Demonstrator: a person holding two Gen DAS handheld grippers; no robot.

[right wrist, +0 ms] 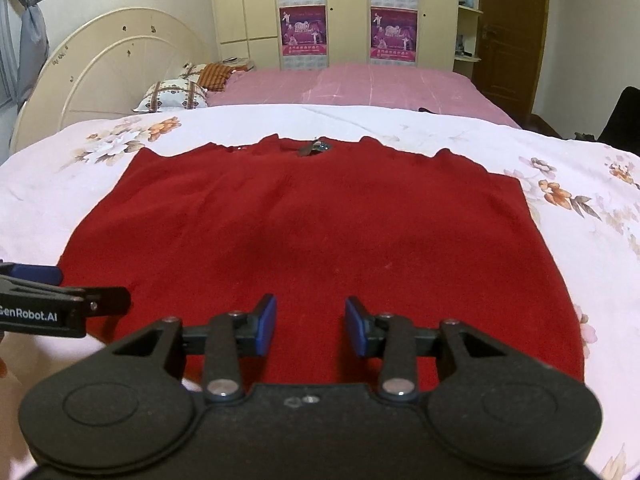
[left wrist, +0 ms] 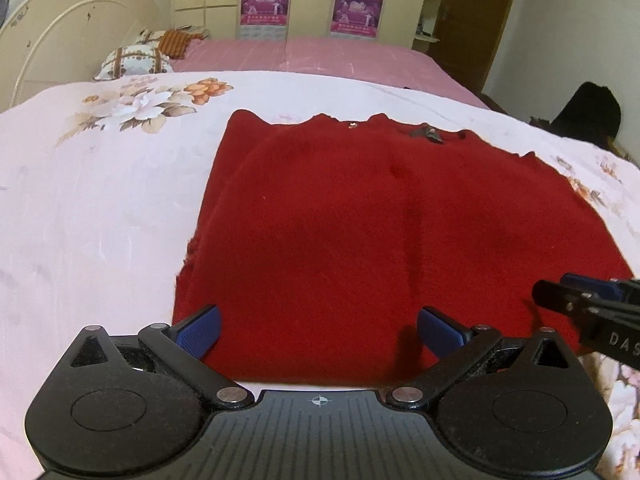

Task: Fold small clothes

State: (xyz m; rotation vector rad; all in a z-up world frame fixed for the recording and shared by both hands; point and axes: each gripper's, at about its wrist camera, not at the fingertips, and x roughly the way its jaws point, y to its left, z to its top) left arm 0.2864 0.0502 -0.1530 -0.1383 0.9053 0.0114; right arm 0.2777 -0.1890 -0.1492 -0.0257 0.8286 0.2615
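Note:
A dark red knitted garment (left wrist: pixel 360 216) lies flat on the pale floral quilt, folded into a rough rectangle, with a small dark bow (left wrist: pixel 426 133) at its far edge. My left gripper (left wrist: pixel 318 330) stands wide open over the garment's near edge, nothing between its blue pads. The right gripper's fingers (left wrist: pixel 560 296) reach in from the right above the cloth's near right corner. In the right wrist view the same garment (right wrist: pixel 320 232) fills the middle, and my right gripper (right wrist: pixel 311 326) hovers over its near edge, partly open and empty. The left gripper's fingers (right wrist: pixel 72 300) show at the left.
The floral quilt (left wrist: pixel 92 208) covers the near bed. Behind it lie a pink sheet (left wrist: pixel 320 54), patterned pillows (left wrist: pixel 132 62), a cream headboard (left wrist: pixel 72 24) and wardrobes with purple posters (right wrist: pixel 304 32). A brown door (right wrist: pixel 512 40) and a dark chair (left wrist: pixel 588 112) stand at the right.

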